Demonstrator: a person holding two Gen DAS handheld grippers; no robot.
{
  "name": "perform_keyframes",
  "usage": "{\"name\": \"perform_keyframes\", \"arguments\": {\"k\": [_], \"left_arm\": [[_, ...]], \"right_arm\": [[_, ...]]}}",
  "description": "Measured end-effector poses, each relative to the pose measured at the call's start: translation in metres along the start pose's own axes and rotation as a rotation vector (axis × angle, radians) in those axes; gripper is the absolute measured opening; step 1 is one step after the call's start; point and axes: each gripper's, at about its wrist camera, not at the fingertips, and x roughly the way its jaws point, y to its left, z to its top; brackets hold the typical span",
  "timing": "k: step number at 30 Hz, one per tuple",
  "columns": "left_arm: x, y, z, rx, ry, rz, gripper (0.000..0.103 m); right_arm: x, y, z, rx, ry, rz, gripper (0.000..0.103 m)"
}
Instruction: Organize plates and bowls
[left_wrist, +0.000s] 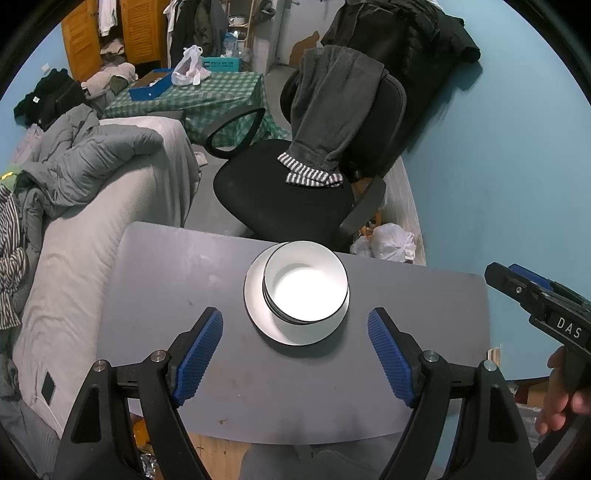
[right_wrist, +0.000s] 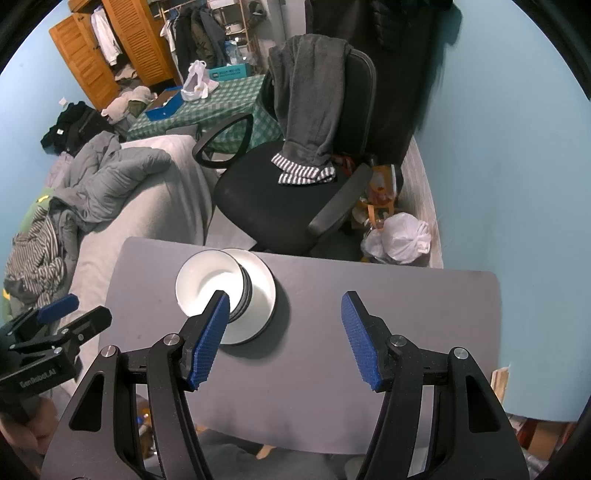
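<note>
A stack of white bowls (left_wrist: 306, 284) sits on a white plate (left_wrist: 258, 314) near the far edge of a grey table (left_wrist: 166, 295). My left gripper (left_wrist: 294, 311) hovers open above the table, nearer than the stack, with nothing between its blue pads (left_wrist: 201, 350). In the right wrist view the bowls (right_wrist: 207, 280) and plate (right_wrist: 263, 295) lie left of centre. My right gripper (right_wrist: 285, 295) is open and empty; its left pad (right_wrist: 210, 339) overlaps the stack in the picture. Each gripper shows at the other view's edge: the right gripper (left_wrist: 504, 269) and the left gripper (right_wrist: 79, 311).
Behind the table stands a black office chair (left_wrist: 280, 192) with a grey garment (left_wrist: 332, 110) over its back. A bed with a grey duvet (left_wrist: 92, 158) runs along the left. White plastic bags (right_wrist: 402, 240) lie on the floor by the blue wall (left_wrist: 498, 166).
</note>
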Motion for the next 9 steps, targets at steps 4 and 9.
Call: {"name": "perform_keyframes", "arguments": {"k": [4, 9], "left_arm": [[0.0005, -0.0004, -0.0006, 0.0, -0.002, 0.001, 0.082], [0.0015, -0.001, -0.0022, 0.004, -0.003, 0.012, 0.082]], "right_arm": [[-0.0001, 0.0012, -0.0006, -0.001, 0.001, 0.0, 0.062], [-0.0003, 0.0011, -0.0001, 0.001, 0.0, 0.001, 0.062]]}}
